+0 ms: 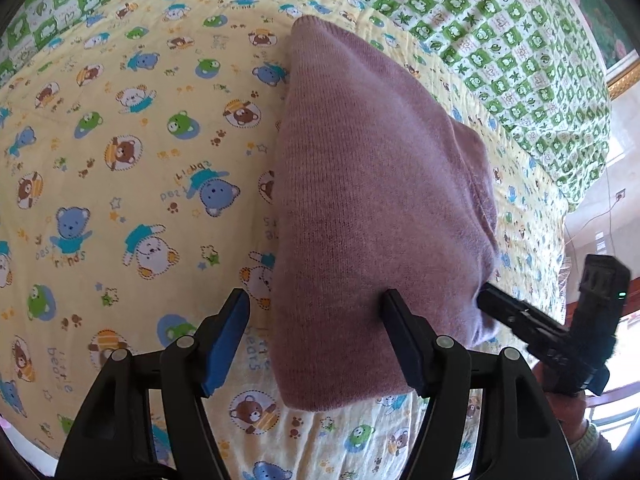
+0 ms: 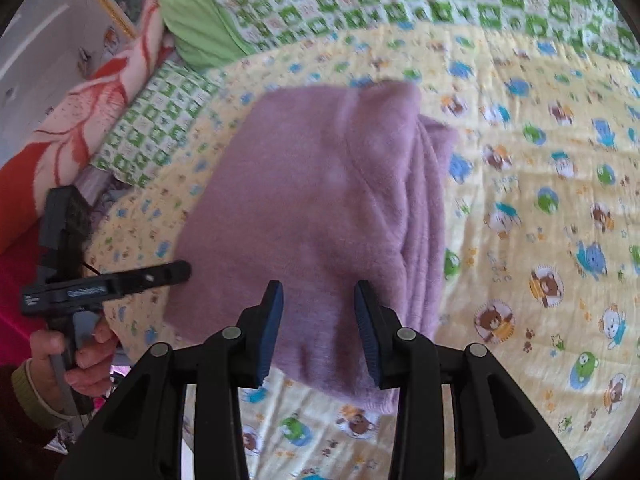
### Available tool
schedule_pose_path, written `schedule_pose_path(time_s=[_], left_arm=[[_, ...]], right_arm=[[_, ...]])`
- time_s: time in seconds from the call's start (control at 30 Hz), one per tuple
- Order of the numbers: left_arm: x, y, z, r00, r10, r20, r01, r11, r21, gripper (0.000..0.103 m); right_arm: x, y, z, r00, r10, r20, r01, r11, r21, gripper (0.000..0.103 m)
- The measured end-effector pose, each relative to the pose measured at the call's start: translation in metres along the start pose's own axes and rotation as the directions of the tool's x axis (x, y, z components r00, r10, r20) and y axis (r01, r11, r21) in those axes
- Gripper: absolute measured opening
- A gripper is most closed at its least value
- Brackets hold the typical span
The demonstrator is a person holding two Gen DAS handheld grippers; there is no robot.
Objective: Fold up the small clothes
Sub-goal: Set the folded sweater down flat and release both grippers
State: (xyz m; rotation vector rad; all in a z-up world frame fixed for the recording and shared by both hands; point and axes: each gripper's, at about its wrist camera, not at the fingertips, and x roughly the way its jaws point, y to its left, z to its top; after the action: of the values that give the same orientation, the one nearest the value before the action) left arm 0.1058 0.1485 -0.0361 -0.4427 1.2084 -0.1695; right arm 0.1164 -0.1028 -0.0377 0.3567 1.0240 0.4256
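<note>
Lying folded on the bedsheet [image 1: 120, 128], the purple sweater [image 1: 360, 184].

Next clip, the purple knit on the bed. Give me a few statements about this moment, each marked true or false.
1. The sweater lies folded on the yellow bear sheet. True.
2. The left claw is shut on the sweater. False: it is open, holding nothing.
3. The right claw is open over the sweater's near edge. True.
4. The sweater is green. False: it is purple.
5. A green checked quilt lies at the far side of the bed. True.
</note>
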Motion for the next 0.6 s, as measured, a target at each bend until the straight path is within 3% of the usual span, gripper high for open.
schedule_pose_path(time_s=[0.13, 0.17, 0.2, 0.27, 0.6], left_arm=[[0.012, -0.014, -0.002, 0.999, 0.008, -0.035, -0.006, 0.999, 0.047, 0.069], [0.017, -0.017, -0.003, 0.999, 0.025, -0.046, -0.022, 0.998, 0.063, 0.07], [0.02, -0.02, -0.004, 0.998, 0.039, -0.047, -0.035, 0.997, 0.07, 0.07], [0.021, -0.019, -0.005, 0.998, 0.031, -0.048, -0.029, 0.998, 0.052, 0.07], [-0.005, -0.005, 0.004, 1.0, 0.022, -0.003, -0.022, 1.0, 0.017, 0.069]], right_arm=[[0.01, -0.029, -0.007, 0.999, -0.028, -0.021, 0.03, 0.995, 0.1, 0.038], [0.011, -0.035, -0.008, 0.998, -0.056, -0.03, 0.059, 0.991, 0.118, 0.04], [0.013, -0.041, -0.009, 0.998, -0.059, -0.038, 0.063, 0.988, 0.138, 0.048], [0.013, -0.05, -0.01, 0.999, -0.031, -0.037, 0.037, 0.983, 0.181, 0.051], [-0.023, -0.023, 0.022, 0.993, -0.031, 0.117, 0.019, 0.994, 0.105, 0.052]])
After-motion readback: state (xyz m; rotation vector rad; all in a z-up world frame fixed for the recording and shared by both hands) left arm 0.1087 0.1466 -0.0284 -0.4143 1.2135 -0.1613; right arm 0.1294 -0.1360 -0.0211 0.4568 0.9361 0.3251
